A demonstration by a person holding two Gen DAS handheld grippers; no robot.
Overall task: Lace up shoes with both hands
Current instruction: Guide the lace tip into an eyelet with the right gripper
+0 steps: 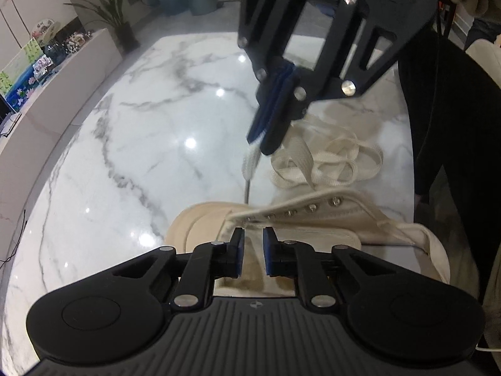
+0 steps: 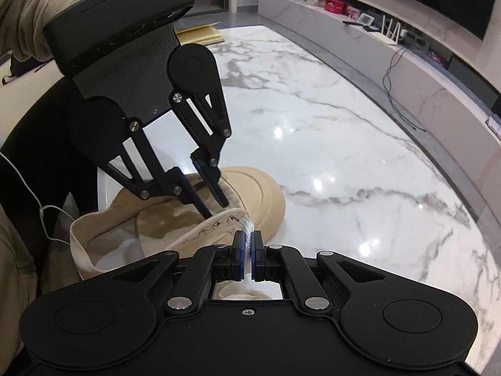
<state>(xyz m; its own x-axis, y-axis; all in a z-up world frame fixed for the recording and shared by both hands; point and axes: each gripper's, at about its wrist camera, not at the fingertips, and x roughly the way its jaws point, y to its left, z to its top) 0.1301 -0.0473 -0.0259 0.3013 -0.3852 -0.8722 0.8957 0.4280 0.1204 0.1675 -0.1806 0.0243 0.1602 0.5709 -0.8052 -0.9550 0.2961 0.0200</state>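
A beige canvas high-top shoe (image 1: 200, 222) (image 2: 260, 191) lies on the marble table, its row of metal eyelets (image 1: 300, 210) (image 2: 216, 224) facing up. My right gripper (image 2: 248, 235) (image 1: 258, 144) is shut on the white lace end (image 2: 246, 228) (image 1: 251, 161), whose stiff tip (image 1: 247, 191) points at the front eyelet. My left gripper (image 1: 253, 235) (image 2: 216, 208) is open, its fingers straddling the eyelet flap near the toe. The rest of the lace (image 1: 328, 163) lies in loose loops beyond the shoe.
The white marble table (image 1: 141, 144) (image 2: 344, 144) stretches away past the shoe. A low cabinet with pictures (image 1: 37, 72) and a plant (image 1: 116, 15) stand beyond its edge. A grey shelf with cables (image 2: 400, 59) runs along the other side.
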